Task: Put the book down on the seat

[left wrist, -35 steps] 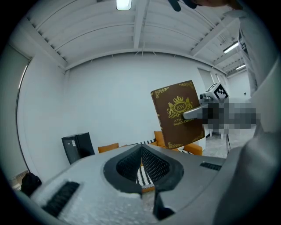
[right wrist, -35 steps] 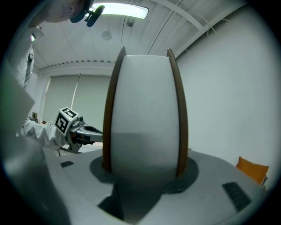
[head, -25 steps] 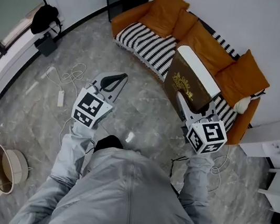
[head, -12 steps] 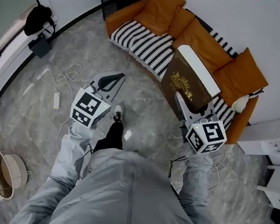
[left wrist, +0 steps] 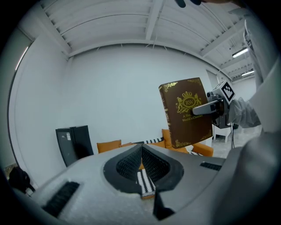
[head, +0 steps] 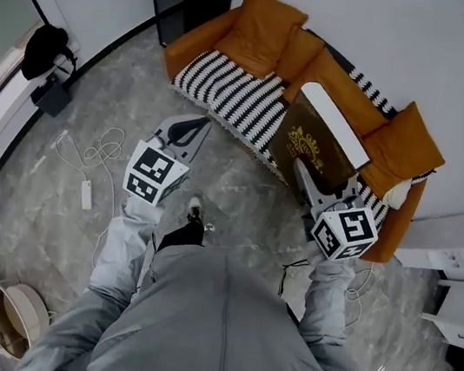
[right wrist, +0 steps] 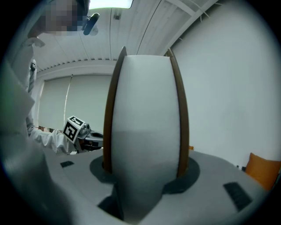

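Observation:
A thick brown book (head: 316,143) with a gold crest stands upright in my right gripper (head: 319,179), whose jaws are shut on its lower edge. It hangs over the front edge of the orange sofa (head: 388,228), above the black-and-white striped seat cover (head: 239,92). The right gripper view shows the book's white page edge (right wrist: 145,118) between the two covers, filling the jaws. My left gripper (head: 195,123) is held over the floor to the left of the book, its tips together and nothing in it. From the left gripper view the book (left wrist: 186,112) is at the upper right.
Orange cushions (head: 264,20) line the sofa back. White cables (head: 97,147) and an adapter (head: 86,194) lie on the marble floor at left, by a black bag (head: 45,50). A white cabinet (head: 461,241) stands at right, a round basket (head: 12,315) at lower left.
The person has stepped towards the sofa, one foot coming forward. Both grippers keep their pose, and the book stays upright in the right one.

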